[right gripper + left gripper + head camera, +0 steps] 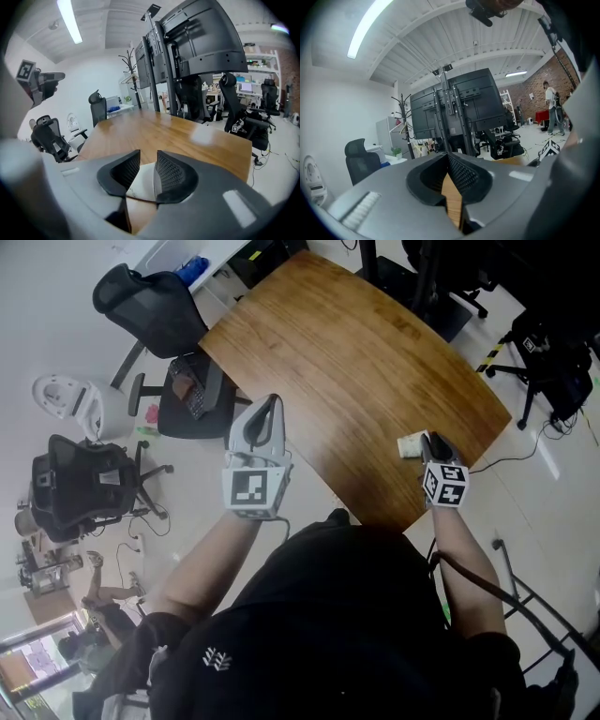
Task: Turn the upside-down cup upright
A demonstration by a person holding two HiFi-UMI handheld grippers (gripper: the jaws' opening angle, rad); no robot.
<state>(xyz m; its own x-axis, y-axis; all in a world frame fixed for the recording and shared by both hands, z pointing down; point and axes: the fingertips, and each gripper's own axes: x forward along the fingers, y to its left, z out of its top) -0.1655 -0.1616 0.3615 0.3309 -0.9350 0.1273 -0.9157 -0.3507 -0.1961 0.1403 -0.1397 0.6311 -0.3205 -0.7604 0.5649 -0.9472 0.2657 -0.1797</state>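
Two grippers are held over the near edge of a wooden table (pixel 347 362); the cup (pixel 410 444), small and pale, sits on the table close to its near right corner, just in front of the right gripper (pixel 427 440). In the right gripper view the fingers (pixel 173 176) stand apart with a narrow gap between them; the white cup fills the lower part of that gap, its wall running behind the inner face of the right-hand finger and reaching across towards the left-hand one; bare tabletop shows through the upper part of the gap; the pads do not visibly squeeze the cup. Whether the cup stands on its rim or on its base cannot be made out in either view.

Well apart, the left gripper (pixel 272 404) hangs off the table's left edge, over the floor; its own view shows the two fingers closed tip to tip with nothing caught between them, only a wedge of tabletop seen below the tips. One black office chair (pixel 150 301) stands beyond the table's far left corner.
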